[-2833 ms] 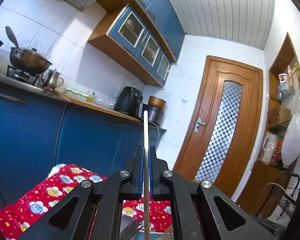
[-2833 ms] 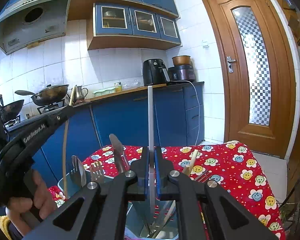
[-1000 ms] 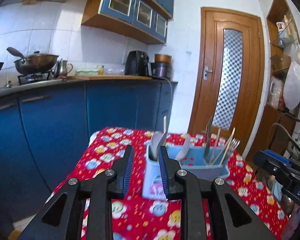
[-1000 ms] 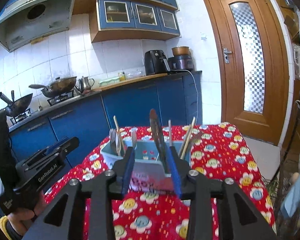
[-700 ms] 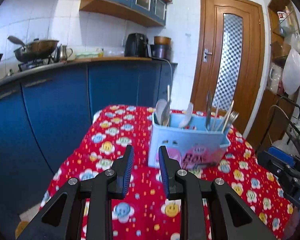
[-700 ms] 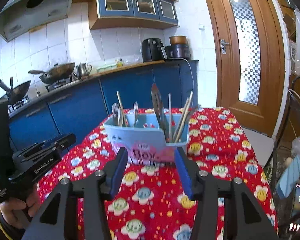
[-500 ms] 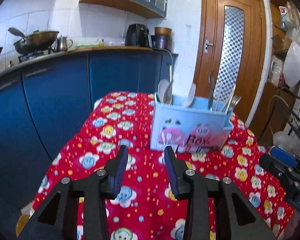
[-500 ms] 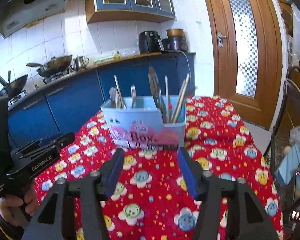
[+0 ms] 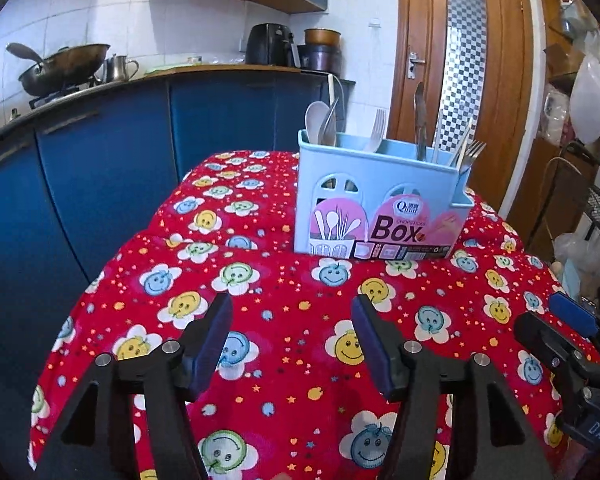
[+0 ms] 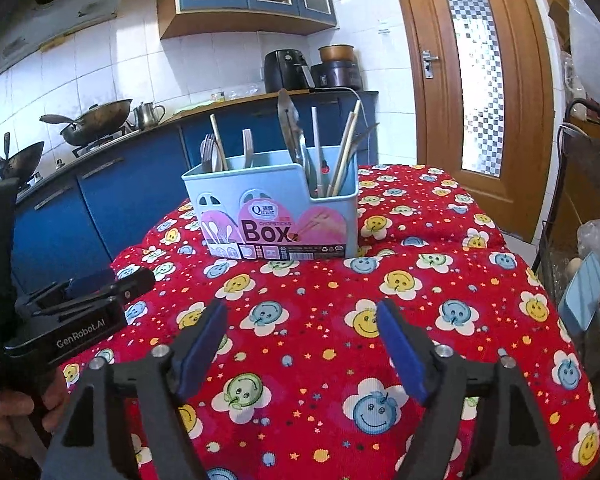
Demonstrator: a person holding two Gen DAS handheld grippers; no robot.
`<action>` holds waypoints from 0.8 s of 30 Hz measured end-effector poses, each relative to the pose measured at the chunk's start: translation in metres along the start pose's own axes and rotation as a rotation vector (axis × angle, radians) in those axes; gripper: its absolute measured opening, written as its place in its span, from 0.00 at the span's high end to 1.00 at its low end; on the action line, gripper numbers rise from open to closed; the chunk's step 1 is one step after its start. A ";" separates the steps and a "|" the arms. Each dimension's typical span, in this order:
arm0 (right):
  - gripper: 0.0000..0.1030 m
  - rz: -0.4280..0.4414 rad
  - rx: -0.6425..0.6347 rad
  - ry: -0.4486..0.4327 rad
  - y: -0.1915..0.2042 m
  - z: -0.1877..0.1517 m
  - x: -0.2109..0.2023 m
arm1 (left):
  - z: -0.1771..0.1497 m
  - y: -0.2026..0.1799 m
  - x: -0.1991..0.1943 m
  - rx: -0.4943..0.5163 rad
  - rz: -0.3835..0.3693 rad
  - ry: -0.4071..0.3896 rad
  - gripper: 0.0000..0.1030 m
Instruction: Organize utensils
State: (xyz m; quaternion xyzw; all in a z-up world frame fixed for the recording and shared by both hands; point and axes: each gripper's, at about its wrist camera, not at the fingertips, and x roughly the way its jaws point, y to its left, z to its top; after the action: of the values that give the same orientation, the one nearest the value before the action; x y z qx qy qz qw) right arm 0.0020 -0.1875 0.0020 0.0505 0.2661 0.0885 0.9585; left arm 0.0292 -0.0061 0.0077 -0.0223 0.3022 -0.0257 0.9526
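Observation:
A light blue utensil box (image 9: 380, 208) (image 10: 272, 212) stands upright on the red smiley-flower tablecloth (image 9: 284, 320) (image 10: 380, 292). Spoons (image 9: 318, 124), forks (image 9: 376, 130), a knife (image 9: 420, 120) (image 10: 290, 132) and chopsticks (image 10: 346, 152) stick up out of it. My left gripper (image 9: 292, 340) hangs over the near cloth, well short of the box, jaws opening with nothing between them. My right gripper (image 10: 300, 344) does the same in its view, jaws opening and empty. Each gripper shows at the edge of the other's view: left (image 10: 80, 304), right (image 9: 568, 344).
Blue kitchen cabinets (image 9: 100, 160) run along the left behind the table, with woks (image 10: 96, 120) and a kettle (image 9: 120, 68) on the counter. A wooden door (image 9: 464, 60) stands at the back right. A wire rack (image 10: 588, 184) is close to the table's right edge.
Both grippers let go of utensils left in the box, drew back and sank toward the cloth. Their jaws have spread wider over the last second.

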 end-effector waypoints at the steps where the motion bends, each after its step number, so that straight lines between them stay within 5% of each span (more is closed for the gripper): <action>1: 0.21 -0.003 -0.001 -0.003 0.000 -0.001 0.000 | 0.000 0.000 0.001 -0.002 0.003 0.002 0.39; 7: 0.12 -0.038 -0.002 -0.017 -0.001 -0.004 0.005 | -0.005 -0.003 0.007 -0.008 0.037 0.002 0.38; 24: 0.11 -0.063 0.010 -0.021 -0.003 -0.007 0.007 | -0.005 -0.006 0.004 0.001 0.076 -0.019 0.36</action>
State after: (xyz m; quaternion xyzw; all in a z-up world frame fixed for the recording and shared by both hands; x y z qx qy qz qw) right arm 0.0050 -0.1889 -0.0082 0.0479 0.2582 0.0562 0.9633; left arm 0.0292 -0.0129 0.0013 -0.0104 0.2936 0.0106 0.9558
